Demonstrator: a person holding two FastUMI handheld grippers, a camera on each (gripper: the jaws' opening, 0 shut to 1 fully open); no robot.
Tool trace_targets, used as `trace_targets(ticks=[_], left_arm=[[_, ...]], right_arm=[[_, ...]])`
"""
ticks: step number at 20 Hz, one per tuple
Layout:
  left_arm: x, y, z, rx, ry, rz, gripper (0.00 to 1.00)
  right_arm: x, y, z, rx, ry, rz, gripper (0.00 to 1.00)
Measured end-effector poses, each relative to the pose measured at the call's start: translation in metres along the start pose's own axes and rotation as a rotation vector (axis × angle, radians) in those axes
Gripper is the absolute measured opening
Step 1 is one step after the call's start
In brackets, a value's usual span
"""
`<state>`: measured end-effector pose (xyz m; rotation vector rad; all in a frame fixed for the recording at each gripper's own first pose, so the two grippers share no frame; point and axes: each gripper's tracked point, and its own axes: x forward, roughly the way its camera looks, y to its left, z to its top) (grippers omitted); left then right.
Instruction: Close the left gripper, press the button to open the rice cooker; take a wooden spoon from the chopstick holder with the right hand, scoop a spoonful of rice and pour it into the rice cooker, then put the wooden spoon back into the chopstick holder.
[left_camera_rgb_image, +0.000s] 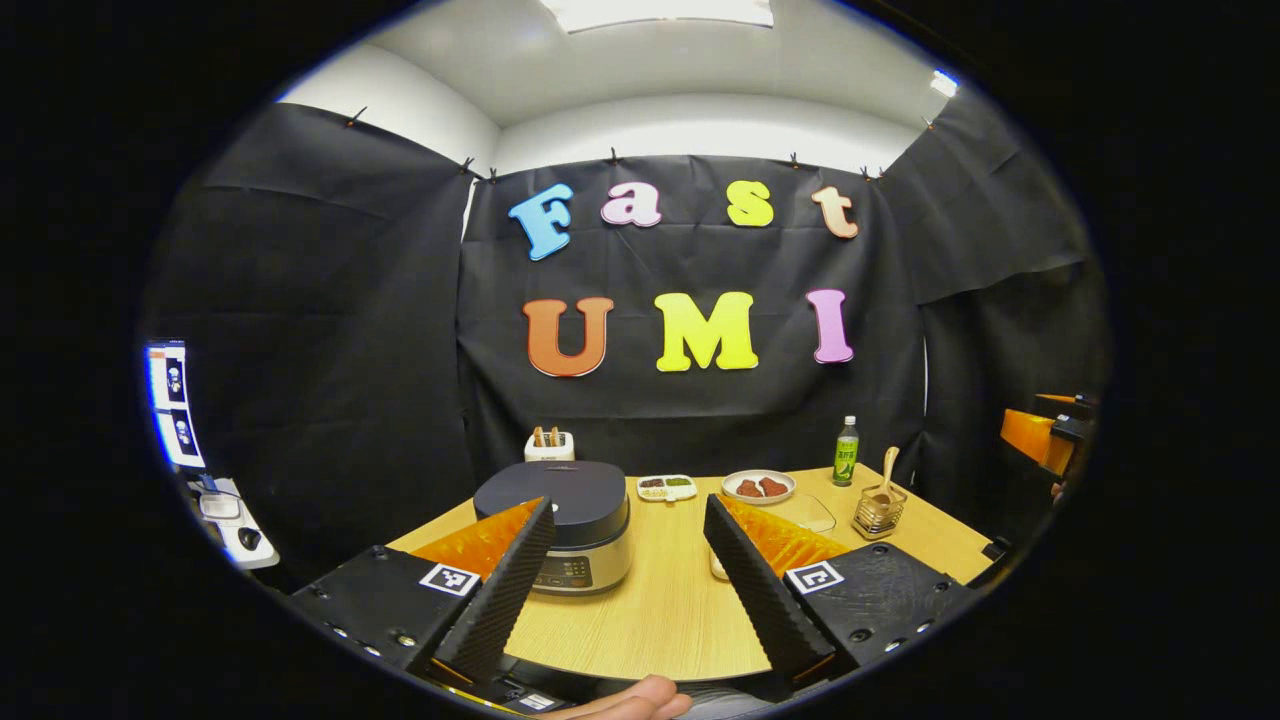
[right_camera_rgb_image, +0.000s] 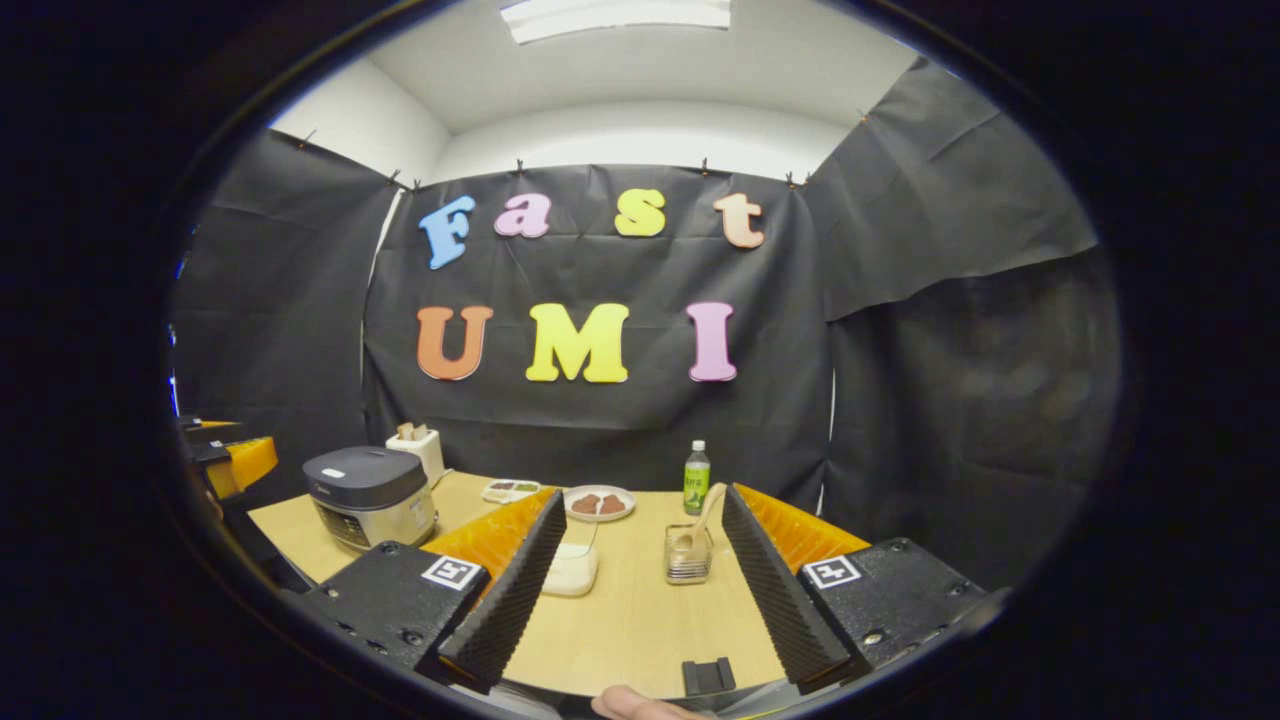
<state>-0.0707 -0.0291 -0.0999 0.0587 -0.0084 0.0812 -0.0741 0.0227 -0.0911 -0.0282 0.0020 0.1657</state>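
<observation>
Above table (left_camera_rgb_image: 650, 620), both grippers agape, empty.

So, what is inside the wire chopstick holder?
A wooden spoon stands in the wire chopstick holder, bowl down, handle leaning out. Its bottom cannot be seen.

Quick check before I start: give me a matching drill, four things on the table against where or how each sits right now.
Things:
1. rice cooker
2. wooden spoon
3. green bottle
4. left gripper

States:
A. open, holding nothing
B. lid down, at the table's left end
C. standing in the chopstick holder
D. upright near the back edge, by the plate

Pairs: 1-B, 2-C, 3-D, 4-A
</observation>
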Motion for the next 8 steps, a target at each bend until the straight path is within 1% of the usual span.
trace_targets(ticks=[3, 8], left_arm=[[0.0004, -0.0086, -0.0037, 0.026, 0.006, -0.027, 0.96], [0.005, -0.0058, -0.0065, 0.019, 0.02, -0.027, 0.96]], right_arm=[[-0.0026, 0.0027, -0.0024, 0.011, -0.001, 0.02, 1.0], [-0.004, -0.0068, -0.0013, 0.015, -0.012, 0.001, 1.0]])
